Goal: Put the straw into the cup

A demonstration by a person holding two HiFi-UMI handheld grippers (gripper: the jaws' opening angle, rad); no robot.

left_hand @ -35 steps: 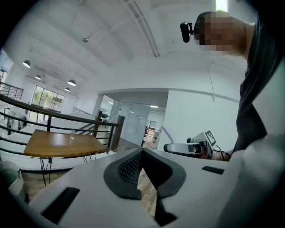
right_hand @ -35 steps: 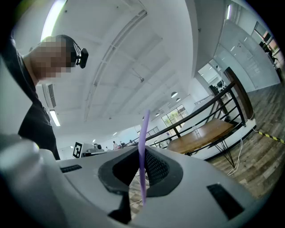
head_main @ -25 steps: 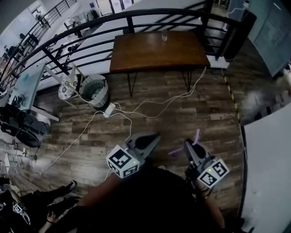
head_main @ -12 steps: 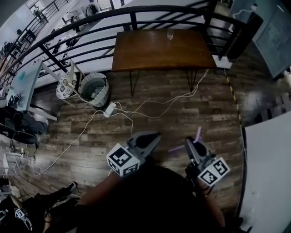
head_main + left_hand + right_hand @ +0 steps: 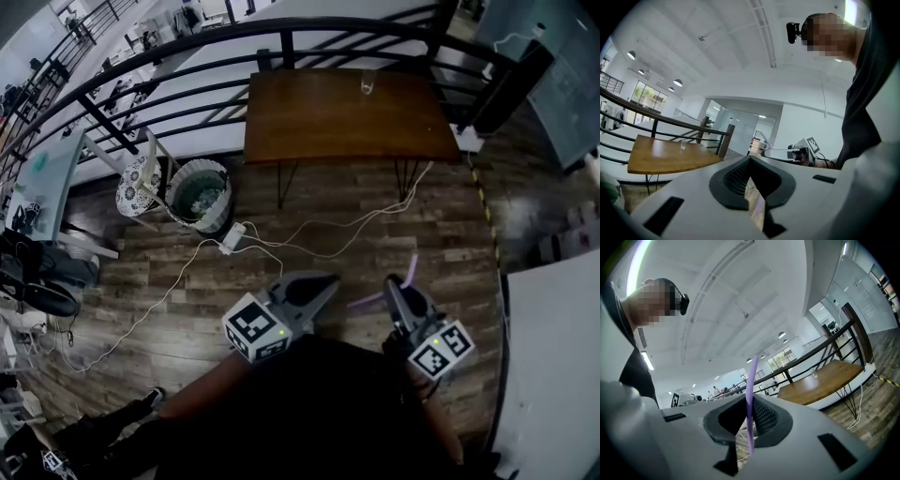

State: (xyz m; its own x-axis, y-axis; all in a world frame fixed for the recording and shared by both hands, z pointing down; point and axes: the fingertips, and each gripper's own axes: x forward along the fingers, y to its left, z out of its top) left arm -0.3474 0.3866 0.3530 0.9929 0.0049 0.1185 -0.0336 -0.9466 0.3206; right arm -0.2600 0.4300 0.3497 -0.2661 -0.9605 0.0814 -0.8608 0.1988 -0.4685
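Purple slender straw (image 5: 749,394) pinched between textured jaws of the right gripper (image 5: 393,285); left gripper (image 5: 328,279) jaws seem closed, empty.

An open-plan office mezzanine — black railing (image 5: 187,49) over desks (image 5: 42,178) below, glass-walled rooms (image 5: 736,129), ceiling lamps (image 5: 677,82).
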